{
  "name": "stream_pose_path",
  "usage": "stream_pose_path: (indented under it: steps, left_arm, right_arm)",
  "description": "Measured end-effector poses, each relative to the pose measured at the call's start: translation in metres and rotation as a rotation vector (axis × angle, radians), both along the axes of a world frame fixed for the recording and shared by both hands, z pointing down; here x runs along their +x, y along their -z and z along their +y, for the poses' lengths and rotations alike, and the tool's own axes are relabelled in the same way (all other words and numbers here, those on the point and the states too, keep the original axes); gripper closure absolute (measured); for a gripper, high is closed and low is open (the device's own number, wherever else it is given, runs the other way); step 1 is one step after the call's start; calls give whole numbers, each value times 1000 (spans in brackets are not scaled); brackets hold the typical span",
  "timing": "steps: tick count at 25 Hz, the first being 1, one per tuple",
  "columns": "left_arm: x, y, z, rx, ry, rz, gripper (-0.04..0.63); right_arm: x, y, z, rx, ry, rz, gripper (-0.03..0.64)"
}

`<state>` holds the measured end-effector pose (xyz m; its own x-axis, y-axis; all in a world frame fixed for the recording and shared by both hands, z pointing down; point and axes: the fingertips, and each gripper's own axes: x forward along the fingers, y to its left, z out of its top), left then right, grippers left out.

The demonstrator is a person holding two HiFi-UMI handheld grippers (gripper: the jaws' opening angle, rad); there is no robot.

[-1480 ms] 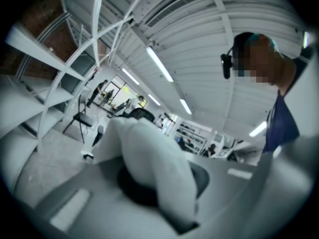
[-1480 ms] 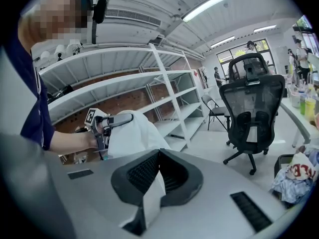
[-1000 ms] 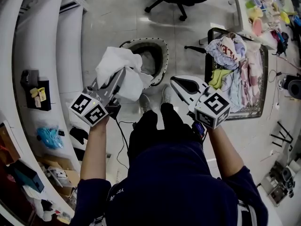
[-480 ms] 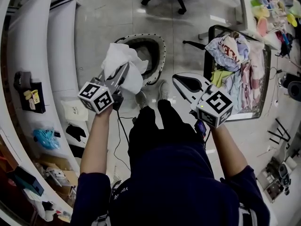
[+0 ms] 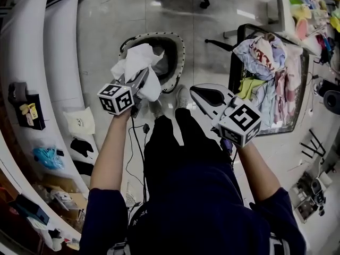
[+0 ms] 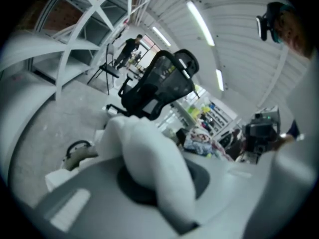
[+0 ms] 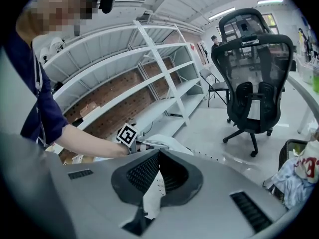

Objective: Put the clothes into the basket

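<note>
White cloth (image 5: 135,61) clenched in left claw (image 5: 142,77) over basket (image 5: 180,57); right claw (image 5: 200,92) closed, empty; grey floor (image 5: 117,15).

Bright, even indoor light comes from ceiling strip lamps (image 6: 199,21), which leave pale glare patches on the glossy floor (image 5: 154,4). Shadows are soft and short. All views bulge like a fisheye, and the gripper views darken at the corners. The left gripper view is smeared, its close white cloth (image 6: 149,168) soft. The right gripper view is sharper.
</note>
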<state>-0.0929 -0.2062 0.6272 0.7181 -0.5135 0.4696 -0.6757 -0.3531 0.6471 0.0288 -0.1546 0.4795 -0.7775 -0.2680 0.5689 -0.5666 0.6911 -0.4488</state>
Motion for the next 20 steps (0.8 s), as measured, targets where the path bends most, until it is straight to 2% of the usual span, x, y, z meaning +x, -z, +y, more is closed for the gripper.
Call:
stream_pose_path:
  steps: [9, 17, 20]
  left_arm:
    - [12, -77, 10, -137, -46, -62, 581]
    - [25, -121, 25, -229, -75, -123, 510]
    - [24, -128, 27, -239, -87, -155, 446]
  right_arm:
    - [17, -22, 8, -44, -11, 27, 610]
    - [16, -37, 16, -89, -2, 22, 610]
    - [12, -39, 19, -98, 2, 19, 610]
